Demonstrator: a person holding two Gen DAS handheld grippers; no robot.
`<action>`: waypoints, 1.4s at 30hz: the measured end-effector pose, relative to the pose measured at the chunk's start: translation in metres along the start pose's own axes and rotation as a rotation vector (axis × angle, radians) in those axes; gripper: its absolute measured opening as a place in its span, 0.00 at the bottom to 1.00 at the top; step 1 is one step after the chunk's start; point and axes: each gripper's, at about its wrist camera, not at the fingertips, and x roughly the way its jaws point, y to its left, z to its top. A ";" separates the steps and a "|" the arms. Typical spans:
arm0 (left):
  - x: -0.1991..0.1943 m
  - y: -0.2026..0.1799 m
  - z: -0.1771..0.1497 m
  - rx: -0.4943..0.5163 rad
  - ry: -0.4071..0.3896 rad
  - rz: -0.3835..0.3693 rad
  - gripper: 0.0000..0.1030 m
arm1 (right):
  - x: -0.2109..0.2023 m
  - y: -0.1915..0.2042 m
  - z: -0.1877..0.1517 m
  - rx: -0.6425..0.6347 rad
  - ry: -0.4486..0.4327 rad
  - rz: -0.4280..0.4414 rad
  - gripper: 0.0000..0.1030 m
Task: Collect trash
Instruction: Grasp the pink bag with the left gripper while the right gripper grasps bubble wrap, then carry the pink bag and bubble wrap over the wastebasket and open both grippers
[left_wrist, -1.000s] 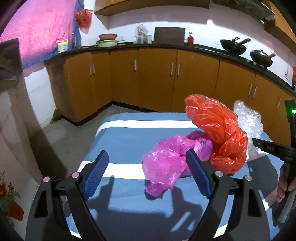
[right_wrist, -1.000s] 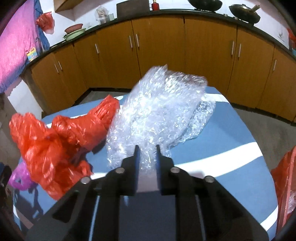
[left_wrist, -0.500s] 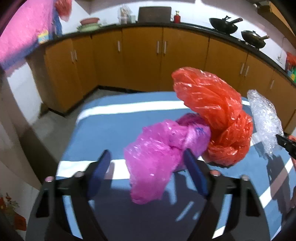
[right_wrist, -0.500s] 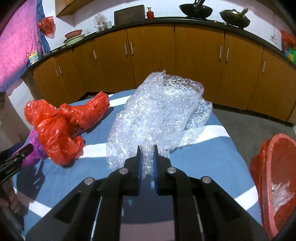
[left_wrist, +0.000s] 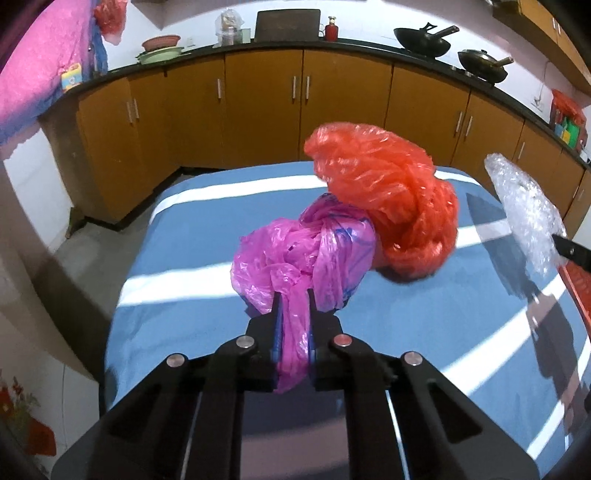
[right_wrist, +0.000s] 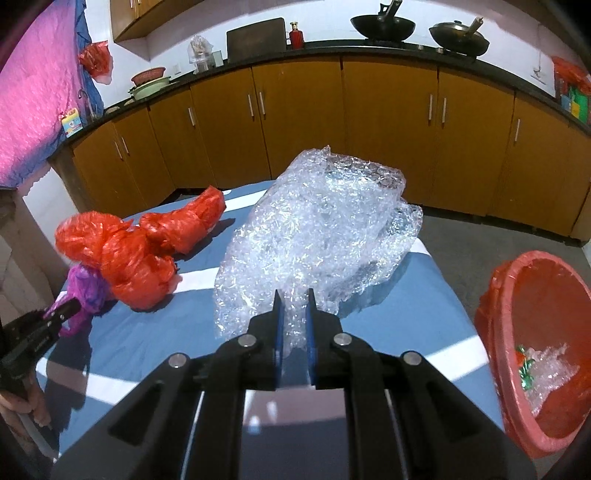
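Left wrist view: left gripper (left_wrist: 293, 306), wide open 1 s ago, is now clamped on the pink bag (left_wrist: 303, 258), w/ the red bag (left_wrist: 388, 206) touching it behind, both over the blue striped table (left_wrist: 192, 258). Right gripper (right_wrist: 294, 308) still pinches the bubble wrap (right_wrist: 317, 236), now lifted nearer the red bin (right_wrist: 532, 332) at the table's right edge. Wood cabinets (right_wrist: 295, 122) & woks (right_wrist: 382, 24) stand behind.

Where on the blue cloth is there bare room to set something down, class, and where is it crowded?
Free: the cloth's left part, beside the pink bag, and the near right strip between the bubble wrap and the bin. Crowded: the middle, where the pink bag presses against the red bag, with the wrap close by.
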 end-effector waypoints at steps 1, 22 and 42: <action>-0.007 0.000 -0.004 -0.003 -0.001 0.006 0.10 | -0.006 -0.001 -0.002 0.003 -0.002 0.002 0.11; -0.107 -0.033 0.006 -0.094 -0.166 -0.085 0.10 | -0.131 -0.021 -0.016 -0.004 -0.151 0.009 0.11; -0.124 -0.151 0.035 0.002 -0.214 -0.245 0.10 | -0.217 -0.139 -0.032 0.092 -0.254 -0.188 0.11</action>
